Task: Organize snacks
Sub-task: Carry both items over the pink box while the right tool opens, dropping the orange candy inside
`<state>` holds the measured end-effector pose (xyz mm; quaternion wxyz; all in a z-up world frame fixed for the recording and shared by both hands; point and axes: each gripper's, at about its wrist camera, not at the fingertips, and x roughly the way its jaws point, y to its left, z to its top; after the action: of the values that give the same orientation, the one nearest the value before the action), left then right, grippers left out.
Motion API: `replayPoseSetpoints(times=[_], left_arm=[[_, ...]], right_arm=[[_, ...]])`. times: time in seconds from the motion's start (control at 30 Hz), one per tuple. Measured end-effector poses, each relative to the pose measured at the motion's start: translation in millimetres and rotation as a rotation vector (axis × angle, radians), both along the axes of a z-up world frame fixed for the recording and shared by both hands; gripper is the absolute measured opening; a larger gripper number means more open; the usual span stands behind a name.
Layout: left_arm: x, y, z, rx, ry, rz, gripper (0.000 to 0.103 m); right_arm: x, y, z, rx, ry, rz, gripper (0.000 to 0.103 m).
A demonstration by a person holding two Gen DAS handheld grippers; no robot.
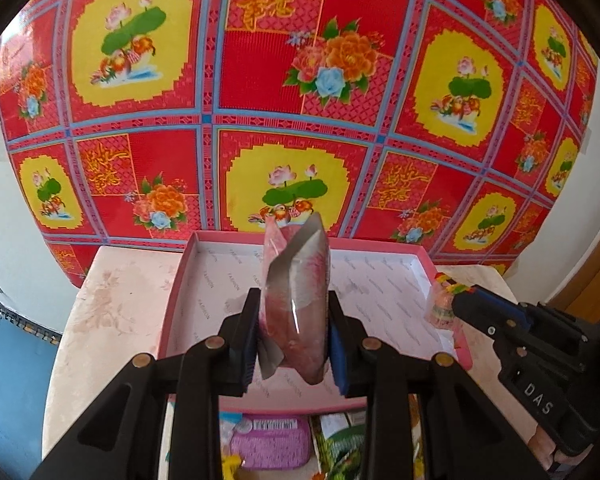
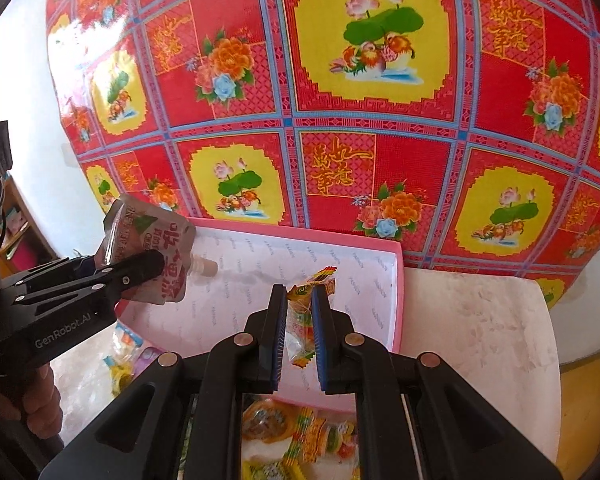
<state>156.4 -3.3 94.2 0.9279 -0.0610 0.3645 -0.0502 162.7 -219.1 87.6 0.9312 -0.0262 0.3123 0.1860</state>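
Above the pink box (image 1: 172, 304) on the pale table (image 1: 112, 312), the left gripper (image 1: 292, 320) is pinching a pink drink pouch (image 1: 296, 300), jaws narrow on it. The right gripper (image 2: 300, 312) is clamping a small clear candy packet (image 2: 300, 320) over the box's right part, jaws almost closed. More snacks (image 2: 300, 436) are lying on the table near the box's front edge.

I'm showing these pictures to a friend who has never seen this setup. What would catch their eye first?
First, the loud red and yellow flowered cloth covering the wall behind the table. Next, the open pink box on the table below it, with nothing inside that can be seen. Over it, the left tongs grip a pink drink pouch, and the right tongs pinch a small candy packet.
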Motion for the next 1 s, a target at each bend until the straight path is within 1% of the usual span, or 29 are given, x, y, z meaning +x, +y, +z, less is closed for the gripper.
replayPoseSetpoints(times=[0.27,0.53,0.8,1.0], left_arm=[[22,-3,-13,0.011,0.010,-0.012,0.031],[41,-3,-31,0.013,0.039,0.001,0.031],[55,-5,-47,0.016,0.062,0.017,0.031],[61,-10,-50,0.021,0.068,0.020,0.030]], right_arm=[[21,4,-10,-0.053,-0.009,-0.027,0.014],[39,16,-22,-0.106,-0.027,-0.030,0.014],[54,24,-39,-0.131,-0.012,-0.033,0.014],[57,30,-43,-0.122,0.000,-0.016,0.014]])
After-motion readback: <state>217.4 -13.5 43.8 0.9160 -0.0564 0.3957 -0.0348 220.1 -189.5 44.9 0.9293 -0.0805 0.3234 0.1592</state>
